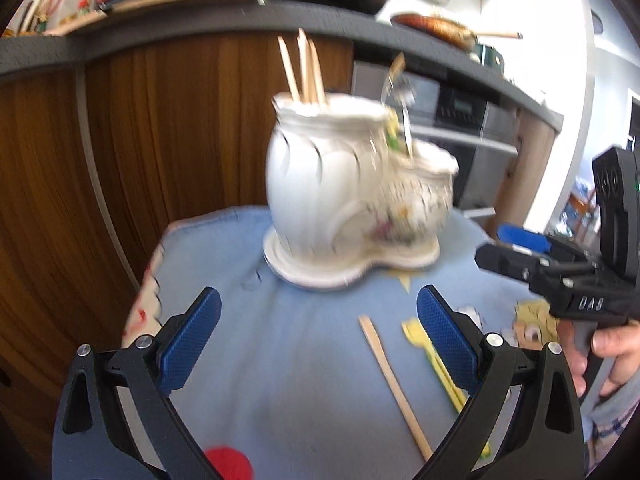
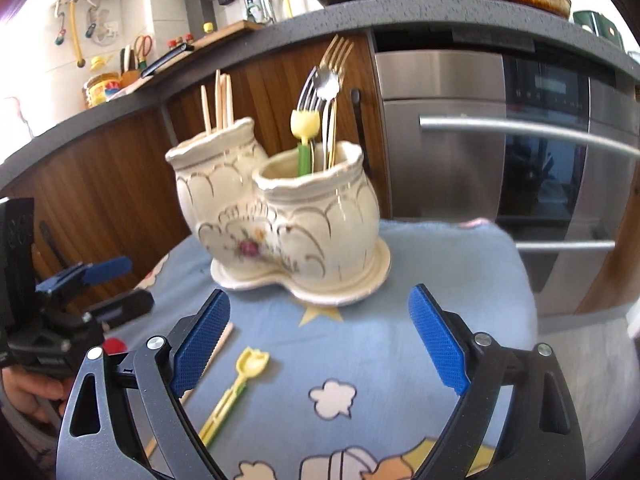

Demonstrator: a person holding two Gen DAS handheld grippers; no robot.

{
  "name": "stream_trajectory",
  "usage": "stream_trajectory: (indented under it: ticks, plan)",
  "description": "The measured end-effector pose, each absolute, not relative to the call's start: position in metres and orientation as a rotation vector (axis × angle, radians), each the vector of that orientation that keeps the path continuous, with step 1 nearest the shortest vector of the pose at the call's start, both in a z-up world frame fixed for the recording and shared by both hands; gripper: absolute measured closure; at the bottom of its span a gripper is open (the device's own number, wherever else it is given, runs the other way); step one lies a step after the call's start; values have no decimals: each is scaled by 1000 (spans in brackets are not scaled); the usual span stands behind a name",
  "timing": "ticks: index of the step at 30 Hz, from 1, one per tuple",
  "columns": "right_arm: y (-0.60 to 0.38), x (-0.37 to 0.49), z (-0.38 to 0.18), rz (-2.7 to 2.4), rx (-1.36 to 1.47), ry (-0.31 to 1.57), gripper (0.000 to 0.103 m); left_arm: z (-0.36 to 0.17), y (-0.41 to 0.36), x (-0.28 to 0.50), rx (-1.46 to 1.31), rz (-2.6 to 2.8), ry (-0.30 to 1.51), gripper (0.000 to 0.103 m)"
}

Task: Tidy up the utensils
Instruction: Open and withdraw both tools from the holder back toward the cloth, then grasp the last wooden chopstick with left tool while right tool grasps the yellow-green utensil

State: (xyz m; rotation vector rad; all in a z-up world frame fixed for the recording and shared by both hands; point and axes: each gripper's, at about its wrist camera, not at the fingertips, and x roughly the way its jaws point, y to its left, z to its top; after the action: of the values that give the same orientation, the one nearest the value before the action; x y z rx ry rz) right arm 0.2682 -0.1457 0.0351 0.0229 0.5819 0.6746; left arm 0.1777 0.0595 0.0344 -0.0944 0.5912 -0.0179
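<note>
- Standing on the blue cloth [image 2: 460,264], the twin-pot holder [image 2: 280,224] carries chopsticks [image 2: 219,100] in one pot — forks [image 2: 326,80] in the other.
- Left tongs [image 1: 320,344] spread, empty.
- Right tongs [image 2: 320,344] spread, empty.
- One chopstick [image 1: 394,384] and a yellow pick [image 2: 232,392] lie loose on the cloth.

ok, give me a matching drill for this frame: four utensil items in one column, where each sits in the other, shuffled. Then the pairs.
Items:
1. wooden chopsticks
2. metal forks
3. loose yellow pick
4. loose wooden stick

Places:
A. flat on the blue cloth, tulip end toward the holder
B. upright in the taller jar
C. flat on the cloth, beside the pick
D. upright in the shorter jar with a yellow tulip pick

Pairs: 1-B, 2-D, 3-A, 4-C
</note>
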Motion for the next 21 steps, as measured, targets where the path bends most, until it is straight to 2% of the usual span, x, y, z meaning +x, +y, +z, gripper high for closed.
stream_trajectory:
  ticks: [6,12,16,21]
  plan:
    - [-148,266,27,683,19,636,12,12,40,174,-42,-57,704,15]
    - [-151,270,20,689,37,696,12,-5,27,175,-4,-79,794,27]
    - [-148,269,17,704,22,723,12,-14,20,176,18,-104,842,42]
    - [-143,264,16,723,-9,736,12,-18,17,172,38,-105,833,54]
